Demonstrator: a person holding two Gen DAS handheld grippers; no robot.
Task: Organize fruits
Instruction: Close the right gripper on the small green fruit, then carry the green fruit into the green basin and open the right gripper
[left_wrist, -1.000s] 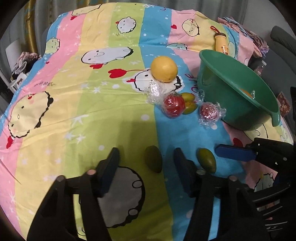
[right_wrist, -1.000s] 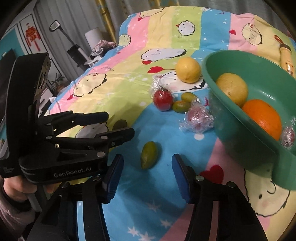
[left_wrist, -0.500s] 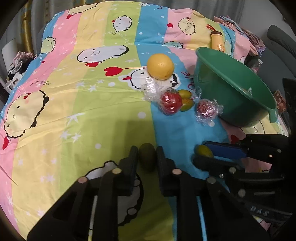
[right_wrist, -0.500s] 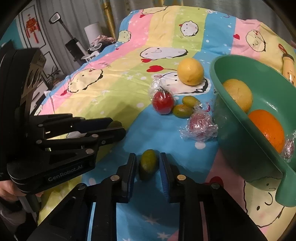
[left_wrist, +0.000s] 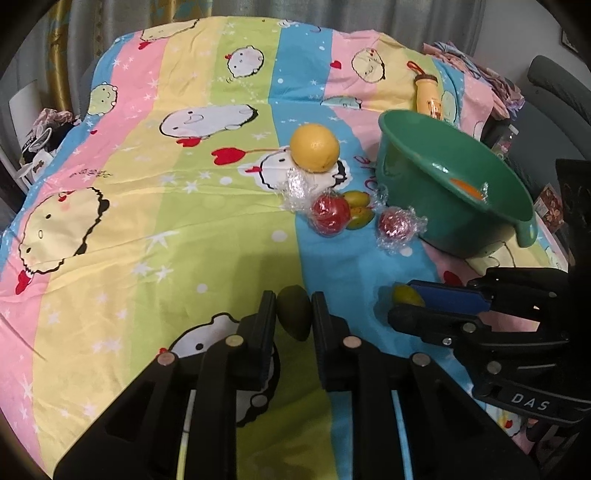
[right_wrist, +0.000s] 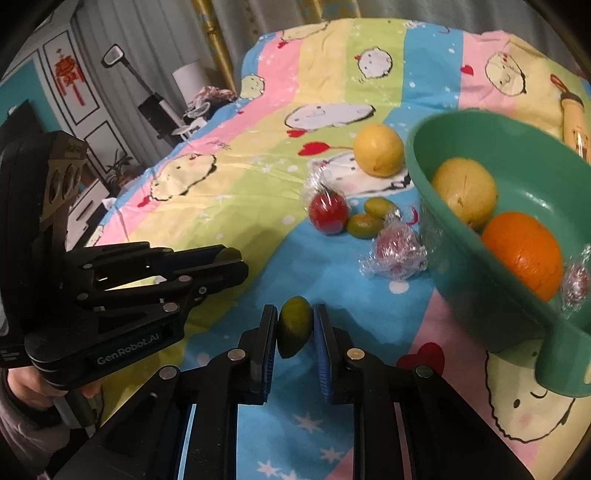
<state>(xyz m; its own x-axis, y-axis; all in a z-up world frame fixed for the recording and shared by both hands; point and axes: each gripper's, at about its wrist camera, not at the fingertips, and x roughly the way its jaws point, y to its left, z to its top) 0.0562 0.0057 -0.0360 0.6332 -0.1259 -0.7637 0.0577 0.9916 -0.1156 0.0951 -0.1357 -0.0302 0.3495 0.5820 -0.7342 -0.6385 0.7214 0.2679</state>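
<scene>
My left gripper is shut on a small dark green fruit lying on the striped cartoon bedsheet. My right gripper is shut on another small green fruit, which also shows at the right of the left wrist view as a green fruit. A green bowl at the right holds a yellow fruit, an orange and a wrapped red piece. On the sheet beyond lie a yellow lemon, a wrapped red fruit, two small green fruits and a wrapped pink-red fruit.
A yellow bottle lies behind the bowl. A person's hand holds the left gripper at the left of the right wrist view. Folded cloth sits at the bed's far right, and furniture and a lamp stand past the left edge.
Both grippers have gone from open to shut, each closing on the small green fruit in front of it. The hands have barely shifted.
</scene>
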